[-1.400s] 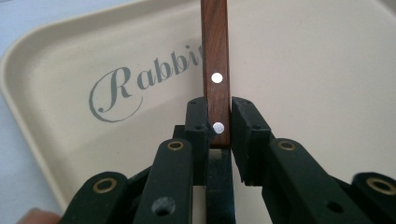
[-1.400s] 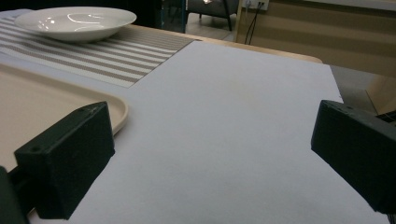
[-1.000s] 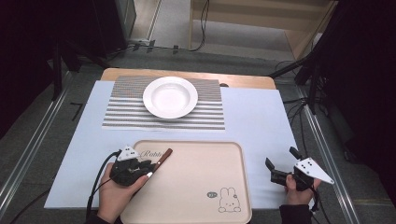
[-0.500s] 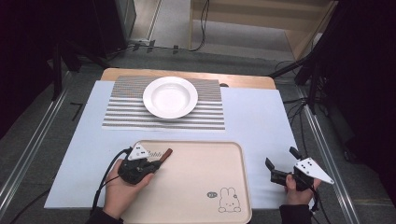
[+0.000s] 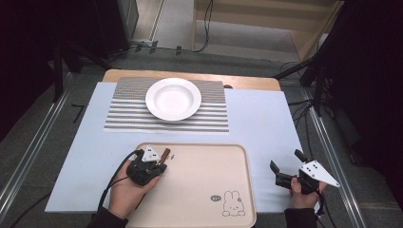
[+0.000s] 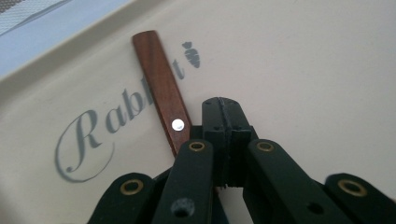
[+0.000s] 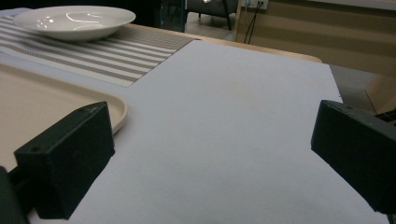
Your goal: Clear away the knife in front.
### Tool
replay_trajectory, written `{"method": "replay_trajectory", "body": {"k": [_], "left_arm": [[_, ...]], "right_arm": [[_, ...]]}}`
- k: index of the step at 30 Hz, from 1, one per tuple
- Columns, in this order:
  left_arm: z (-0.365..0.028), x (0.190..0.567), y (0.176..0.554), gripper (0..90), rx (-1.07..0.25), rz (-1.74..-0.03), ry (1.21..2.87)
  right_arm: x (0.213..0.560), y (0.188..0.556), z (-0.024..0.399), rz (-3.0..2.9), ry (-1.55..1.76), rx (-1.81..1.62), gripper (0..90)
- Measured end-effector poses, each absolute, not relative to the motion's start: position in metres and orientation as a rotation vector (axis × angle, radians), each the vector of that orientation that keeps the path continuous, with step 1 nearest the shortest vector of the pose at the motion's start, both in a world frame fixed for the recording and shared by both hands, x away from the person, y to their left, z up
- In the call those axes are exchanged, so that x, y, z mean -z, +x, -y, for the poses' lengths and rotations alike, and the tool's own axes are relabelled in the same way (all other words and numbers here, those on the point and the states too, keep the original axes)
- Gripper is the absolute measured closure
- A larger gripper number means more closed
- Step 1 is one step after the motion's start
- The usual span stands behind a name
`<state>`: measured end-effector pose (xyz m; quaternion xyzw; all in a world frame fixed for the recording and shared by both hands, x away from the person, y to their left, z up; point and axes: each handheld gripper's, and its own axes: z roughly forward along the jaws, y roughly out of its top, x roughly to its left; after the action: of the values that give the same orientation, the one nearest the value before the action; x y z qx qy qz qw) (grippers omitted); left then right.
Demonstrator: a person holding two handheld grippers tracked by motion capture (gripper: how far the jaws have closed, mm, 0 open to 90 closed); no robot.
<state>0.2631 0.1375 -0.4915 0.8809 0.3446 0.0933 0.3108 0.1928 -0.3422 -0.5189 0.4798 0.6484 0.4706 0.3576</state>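
A utensil's brown wooden handle (image 6: 161,79) with a silver rivet lies on the beige tray (image 5: 204,190), across the word "Rabbit", near the tray's far left corner. My left gripper (image 5: 160,164) hovers low over the handle's near end. Its jaws are shut, with the handle (image 5: 165,154) passing just left of them and under the linkage, and the left gripper (image 6: 222,109) shows a closed seam at its tip. The rest of the utensil is hidden. My right gripper (image 5: 286,160) rests open over the pale blue sheet to the right of the tray. Nothing sits between its fingers (image 7: 70,158).
A white empty bowl (image 5: 173,99) stands on a striped placemat (image 5: 123,116) at the far middle of the table. The tray's near right corner carries a rabbit drawing (image 5: 232,203). The pale blue sheet (image 5: 266,123) stretches bare to the right of the tray.
My left gripper has slid right and slightly forward along the tray's far left corner, covering more of the wooden handle. The right gripper has stayed still.
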Motion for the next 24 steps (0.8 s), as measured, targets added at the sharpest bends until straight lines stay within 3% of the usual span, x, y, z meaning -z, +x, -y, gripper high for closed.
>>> {"method": "replay_trajectory", "body": {"k": [24], "left_arm": [[-0.197,0.49,0.262,89.8,-0.274,-1.018,2.268]], "right_arm": [[0.519,0.193,0.342,-1.675,1.241,-1.213,0.0]]}}
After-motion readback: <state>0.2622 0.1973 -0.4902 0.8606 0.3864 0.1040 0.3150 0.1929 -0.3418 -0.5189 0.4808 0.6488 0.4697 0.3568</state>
